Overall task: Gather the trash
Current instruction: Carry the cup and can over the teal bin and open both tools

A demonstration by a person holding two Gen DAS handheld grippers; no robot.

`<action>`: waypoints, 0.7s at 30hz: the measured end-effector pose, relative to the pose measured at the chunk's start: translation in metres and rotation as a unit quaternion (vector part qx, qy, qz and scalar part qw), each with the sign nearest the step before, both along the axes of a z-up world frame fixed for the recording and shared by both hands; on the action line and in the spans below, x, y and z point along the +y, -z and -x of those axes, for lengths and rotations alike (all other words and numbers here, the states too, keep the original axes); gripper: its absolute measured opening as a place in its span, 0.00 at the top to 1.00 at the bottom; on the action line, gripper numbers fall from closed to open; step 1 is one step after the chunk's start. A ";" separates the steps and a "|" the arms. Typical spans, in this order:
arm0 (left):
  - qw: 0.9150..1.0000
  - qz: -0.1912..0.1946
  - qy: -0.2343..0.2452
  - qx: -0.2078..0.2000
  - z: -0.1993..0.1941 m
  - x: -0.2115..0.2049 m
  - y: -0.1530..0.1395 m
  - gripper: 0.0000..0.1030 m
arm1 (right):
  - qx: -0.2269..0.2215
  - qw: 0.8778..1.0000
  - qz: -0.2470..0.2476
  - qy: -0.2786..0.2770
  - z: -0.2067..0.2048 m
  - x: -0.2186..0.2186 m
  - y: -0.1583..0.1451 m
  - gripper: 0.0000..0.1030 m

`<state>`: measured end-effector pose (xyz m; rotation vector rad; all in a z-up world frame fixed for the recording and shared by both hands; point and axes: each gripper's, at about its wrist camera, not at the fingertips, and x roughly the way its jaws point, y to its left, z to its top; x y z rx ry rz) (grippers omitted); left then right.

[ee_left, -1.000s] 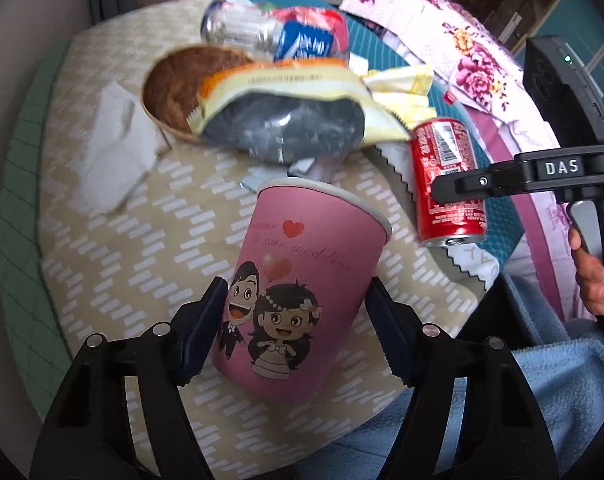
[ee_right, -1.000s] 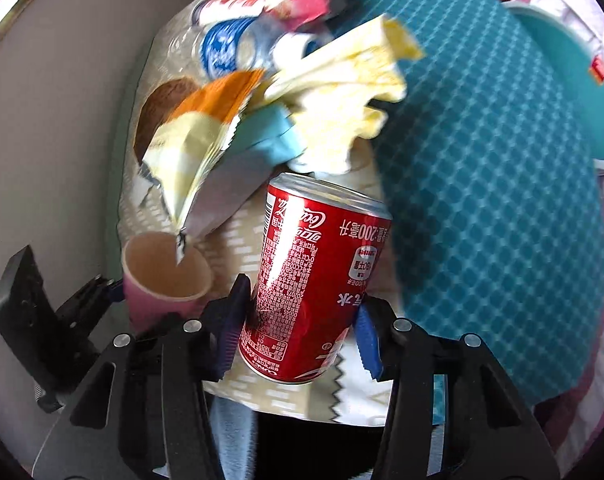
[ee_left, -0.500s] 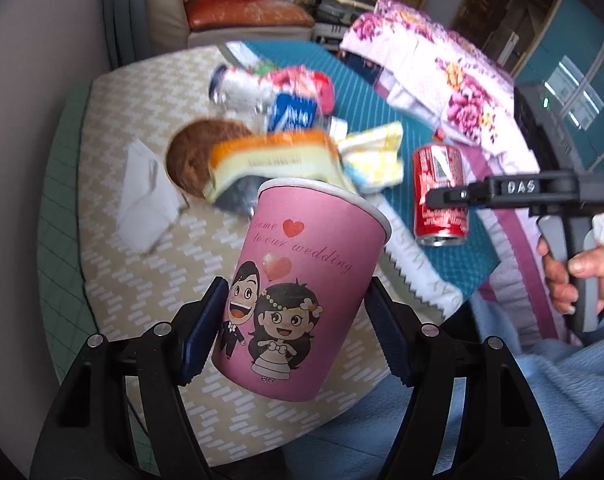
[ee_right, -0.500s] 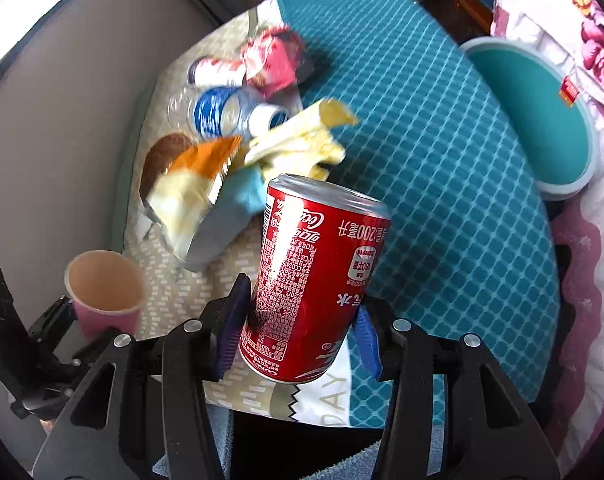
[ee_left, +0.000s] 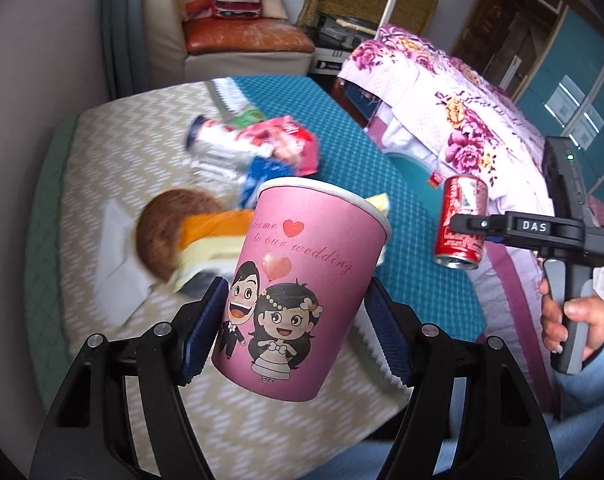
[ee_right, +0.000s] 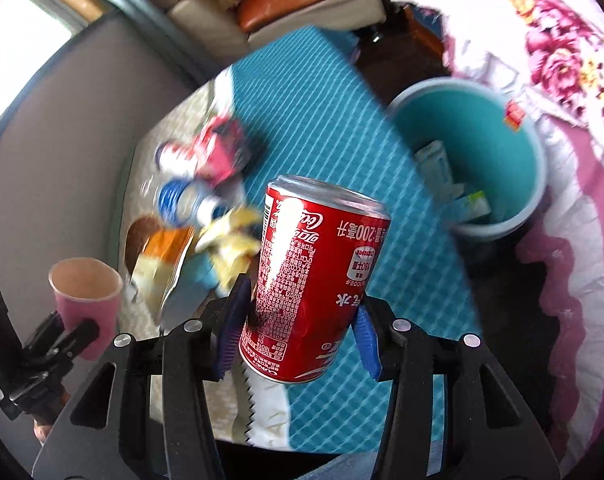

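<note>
Your left gripper (ee_left: pixel 298 330) is pinching the pink cup (ee_left: pixel 302 288) low on its sides, blue pads on both walls, cup tilted and clear of the table (ee_left: pixel 102 144). Your right gripper (ee_right: pixel 298 334) is clamped on the lower half of the red can (ee_right: pixel 313 280), also in the air, over the table's teal near-right part.

Cup: pink paper, cartoon wedding couple, hearts, white rim, open end up. Can: red soda can, upside down, printing inverted, not visibly dented.

Teal bin (ee_right: pixel 497 152) sits on the floor past the table's right edge, against the floral bedspread (ee_right: pixel 561 52), some rubbish already inside. On the table behind the cup, motion-blurred: crushed plastic bottle (ee_left: pixel 222 148), red-pink wrapper (ee_left: pixel 290 144), orange-and-yellow snack bag (ee_left: pixel 214 236) over a brown bowl (ee_left: pixel 158 224), white tissue (ee_left: pixel 118 248) nearer the left edge. Your right hand (ee_left: pixel 573 320) grips the handle at the table's near-right corner.
</note>
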<state>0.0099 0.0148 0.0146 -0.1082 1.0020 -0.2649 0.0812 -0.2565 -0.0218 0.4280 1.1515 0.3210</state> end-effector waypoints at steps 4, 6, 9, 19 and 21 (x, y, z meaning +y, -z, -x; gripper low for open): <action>1.000 0.002 0.021 -0.007 -0.026 -0.033 -0.001 0.31 | -0.015 0.999 0.001 0.039 -0.011 -0.037 -0.009 0.55; 0.999 0.005 0.033 -0.009 -0.038 -0.049 -0.003 0.31 | -0.023 0.998 0.002 0.055 -0.015 -0.050 -0.010 0.55; 0.999 0.001 0.053 -0.012 -0.057 -0.078 -0.006 0.31 | -0.034 0.996 0.005 0.082 -0.022 -0.076 -0.012 0.55; 0.994 -0.023 0.109 0.009 -0.118 -0.170 0.010 0.31 | -0.046 0.988 0.021 0.146 -0.044 -0.143 0.002 0.55; 0.993 -0.025 0.115 0.015 -0.125 -0.182 0.016 0.31 | -0.046 0.987 0.021 0.152 -0.048 -0.151 0.004 0.55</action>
